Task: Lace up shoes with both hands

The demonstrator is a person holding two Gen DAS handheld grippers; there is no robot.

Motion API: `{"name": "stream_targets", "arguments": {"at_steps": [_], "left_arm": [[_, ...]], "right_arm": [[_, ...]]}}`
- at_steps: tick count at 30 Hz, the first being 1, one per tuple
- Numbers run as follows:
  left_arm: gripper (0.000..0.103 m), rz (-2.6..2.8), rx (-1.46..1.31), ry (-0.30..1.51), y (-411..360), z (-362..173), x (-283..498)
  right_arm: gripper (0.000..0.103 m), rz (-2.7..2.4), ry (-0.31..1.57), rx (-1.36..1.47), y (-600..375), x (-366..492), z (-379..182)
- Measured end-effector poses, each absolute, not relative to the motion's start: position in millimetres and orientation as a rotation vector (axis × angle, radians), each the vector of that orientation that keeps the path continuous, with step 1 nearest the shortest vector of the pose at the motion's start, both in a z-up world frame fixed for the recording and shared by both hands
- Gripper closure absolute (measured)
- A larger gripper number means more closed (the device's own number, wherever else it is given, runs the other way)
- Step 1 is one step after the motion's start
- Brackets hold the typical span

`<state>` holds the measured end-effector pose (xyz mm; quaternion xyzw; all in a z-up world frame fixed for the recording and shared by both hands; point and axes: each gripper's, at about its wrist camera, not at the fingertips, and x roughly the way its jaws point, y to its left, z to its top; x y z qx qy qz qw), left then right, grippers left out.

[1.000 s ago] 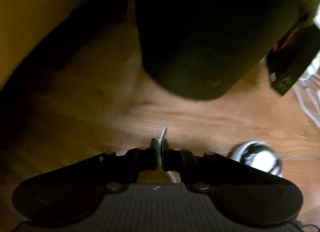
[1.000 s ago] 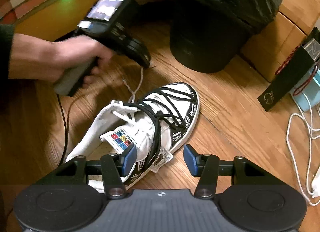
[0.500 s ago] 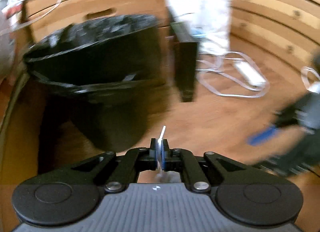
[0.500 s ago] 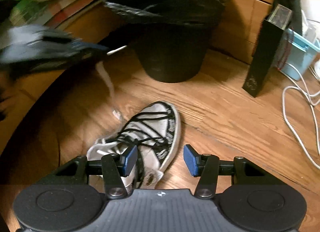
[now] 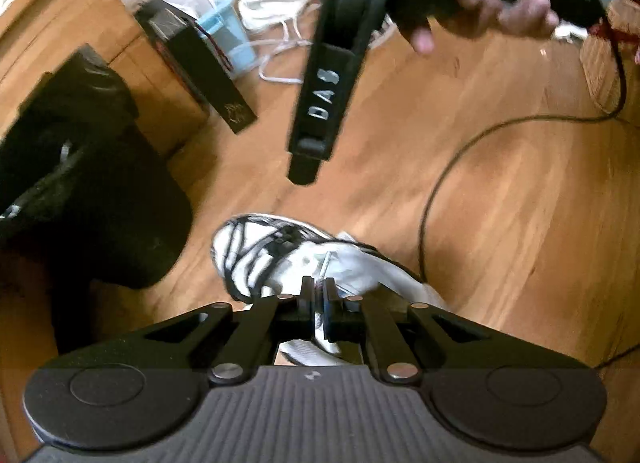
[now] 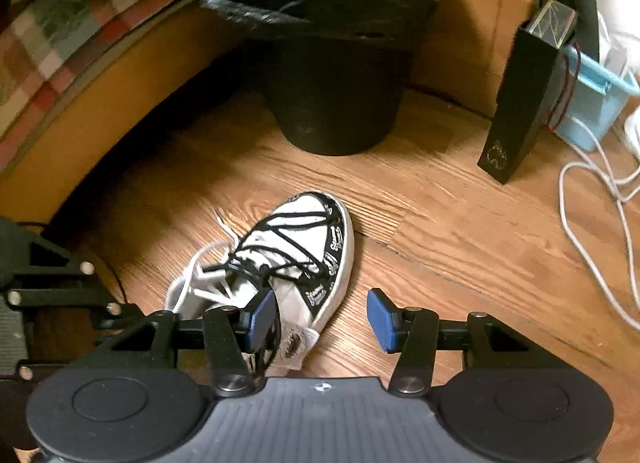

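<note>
A white sneaker [image 6: 304, 239] with black laces lies on the wooden floor, toe pointing away; it also shows in the left wrist view [image 5: 280, 255]. My left gripper [image 5: 319, 287] is shut on the end of a white lace [image 5: 325, 263], held just above the shoe's tongue. Its body shows at the left edge of the right wrist view [image 6: 48, 295]. My right gripper [image 6: 322, 317] is open and empty, with its left blue pad [image 6: 262, 317] over the shoe's side. In the left wrist view the right gripper's black body [image 5: 332, 75] hangs above the shoe, held by a hand.
A black bin [image 6: 332, 63] with a black liner stands just beyond the shoe's toe. A black box [image 6: 524, 103], a light blue container [image 6: 596, 103] and white cables [image 6: 592, 215] lie to the right. A black cord [image 5: 440, 183] curls on the floor. A wooden bed frame [image 6: 100, 111] runs along the left.
My left gripper, still shut on the white lace, has swung from near the bin back over the shoe. My right gripper stayed open and drew back slightly.
</note>
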<state>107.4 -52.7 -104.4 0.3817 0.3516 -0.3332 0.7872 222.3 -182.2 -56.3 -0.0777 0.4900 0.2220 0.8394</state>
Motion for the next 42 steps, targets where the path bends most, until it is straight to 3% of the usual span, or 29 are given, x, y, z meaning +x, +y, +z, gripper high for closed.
{"name": "stream_targets", "arguments": {"at_steps": [4,26,32,36,42], "left_arm": [[0.099,-0.693,0.901,0.759,-60.6,-118.4,105.1],[0.099,-0.672,0.768,0.767,-53.8,-126.5,112.6],[0.099,-0.657,0.752,0.772,-52.0,-127.2,114.2],[0.099,-0.665,0.769,0.764,-55.1,-128.7,110.7],[0.099,-0.649,0.698,0.792,-50.1,-126.4,119.0]], "right_arm": [[0.048,0.472,1.052,-0.194,-180.3,218.2,-61.5],[0.048,0.534,1.127,-0.173,-158.6,212.8,-81.6],[0.056,0.580,1.138,-0.120,-155.6,215.5,-85.9],[0.070,0.603,1.167,-0.084,-155.6,219.9,-85.2],[0.071,0.614,1.185,-0.047,-156.0,219.1,-86.2]]}}
